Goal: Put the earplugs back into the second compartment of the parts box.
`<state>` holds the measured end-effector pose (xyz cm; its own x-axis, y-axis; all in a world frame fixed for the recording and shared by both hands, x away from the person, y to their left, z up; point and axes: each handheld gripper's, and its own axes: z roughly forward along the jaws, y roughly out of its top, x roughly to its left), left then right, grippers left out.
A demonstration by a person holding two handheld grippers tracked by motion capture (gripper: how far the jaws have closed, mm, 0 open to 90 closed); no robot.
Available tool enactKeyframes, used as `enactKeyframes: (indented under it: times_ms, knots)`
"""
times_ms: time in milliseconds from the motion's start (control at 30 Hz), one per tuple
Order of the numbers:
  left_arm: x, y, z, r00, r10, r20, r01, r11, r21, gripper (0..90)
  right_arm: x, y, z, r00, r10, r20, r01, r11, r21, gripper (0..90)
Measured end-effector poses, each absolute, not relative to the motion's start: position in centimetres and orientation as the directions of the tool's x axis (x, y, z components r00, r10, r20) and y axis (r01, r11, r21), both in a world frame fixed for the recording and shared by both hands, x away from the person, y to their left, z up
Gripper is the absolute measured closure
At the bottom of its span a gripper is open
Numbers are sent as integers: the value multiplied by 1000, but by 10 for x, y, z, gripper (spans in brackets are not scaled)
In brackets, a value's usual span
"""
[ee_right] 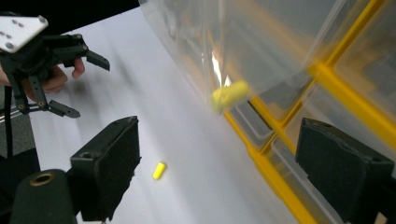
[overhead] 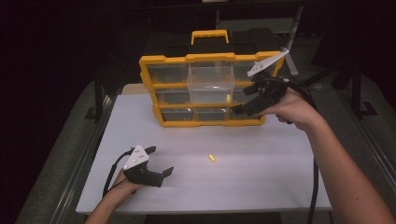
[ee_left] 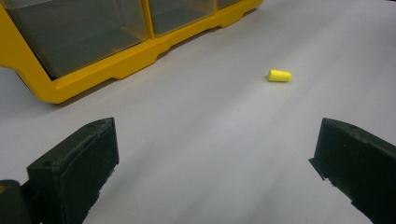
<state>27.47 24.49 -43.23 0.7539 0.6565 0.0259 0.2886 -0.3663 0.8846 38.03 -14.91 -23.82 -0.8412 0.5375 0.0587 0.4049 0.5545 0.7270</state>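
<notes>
Both tongs spread, holding nothing

The left tongs rest near-left on the worktop; the right tongs hover by the pulled-out drawer. Approach the yellow plug, mid-worktop, low and squarely, because it may roll.

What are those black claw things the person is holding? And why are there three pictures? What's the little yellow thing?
The claws are grippers, tools a person squeezes by hand. One picture comes from a camera high above the white table. The other two come from small cameras riding on each gripper, looking out between its black jaws.

The left gripper sits low over the table, jaws wide open, holding nothing. The right gripper is also open, up by the yellow organizer box, next to a clear drawer pulled out of it.

The little yellow thing lies alone on the table. It looks like a foam earplug. Another yellow piece sits in that drawer.
</notes>
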Motion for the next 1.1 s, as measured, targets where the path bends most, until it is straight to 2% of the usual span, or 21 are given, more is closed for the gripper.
enactKeyframes:
  times_ms: [533, 833, 1100]
  knots:
    - [275, 244, -433, 756, 653, 28, 285, -369, 885, 3, 372, -145, -298, -822, 564, 78, 447, 554, 703, 53]
    - [274, 245, -432, 756, 654, 30, 283, -368, 886, 3, 368, -134, -323, -826, 561, 60, 438, 571, 694, 50]
    - [274, 245, -432, 756, 654, 27, 284, -366, 886, 3, 365, -123, -348, -829, 554, 83, 448, 567, 691, 58]
